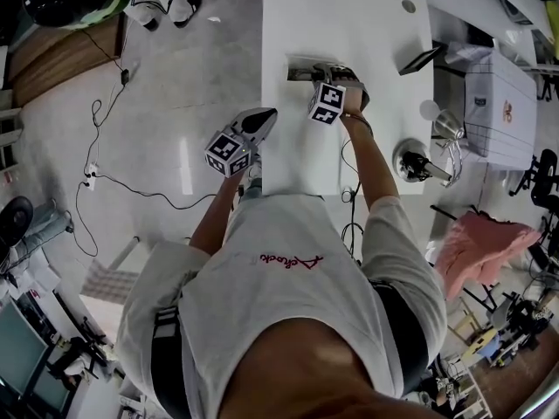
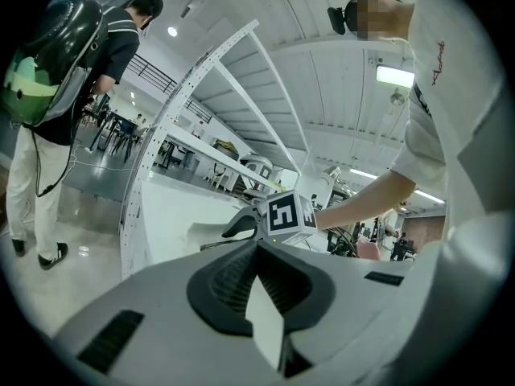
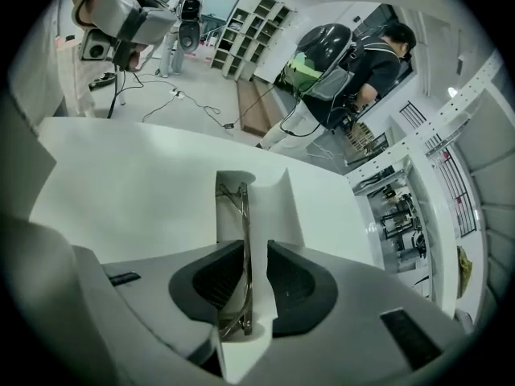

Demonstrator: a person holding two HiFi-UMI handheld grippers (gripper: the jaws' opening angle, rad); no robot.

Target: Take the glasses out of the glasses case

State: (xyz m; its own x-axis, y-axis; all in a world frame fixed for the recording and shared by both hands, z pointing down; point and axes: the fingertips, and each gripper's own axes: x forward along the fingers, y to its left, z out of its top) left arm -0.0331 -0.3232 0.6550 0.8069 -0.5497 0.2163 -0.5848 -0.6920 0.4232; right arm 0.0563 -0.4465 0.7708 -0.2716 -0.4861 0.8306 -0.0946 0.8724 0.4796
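Observation:
An open white glasses case [image 3: 278,199] lies on the white table [image 3: 137,191]. Thin metal-framed glasses [image 3: 243,215] rest in it, running lengthwise. My right gripper [image 3: 256,248] points steeply down over the case. Its jaws stand open, a narrow gap apart, with the glasses frame between them, close to the left pad. In the head view the right gripper [image 1: 316,77] sits on the case [image 1: 297,65] at mid-table. My left gripper [image 1: 265,119] hovers off the table's left edge, away from the case. Its fingertips [image 2: 257,246] meet with nothing held.
A dark flat device [image 1: 419,59] lies at the table's right edge. Cables [image 1: 131,182] trail over the floor on the left. A person with a backpack [image 3: 346,63] stands beyond the table. A pink cloth [image 1: 485,243] and metal stands are at the right.

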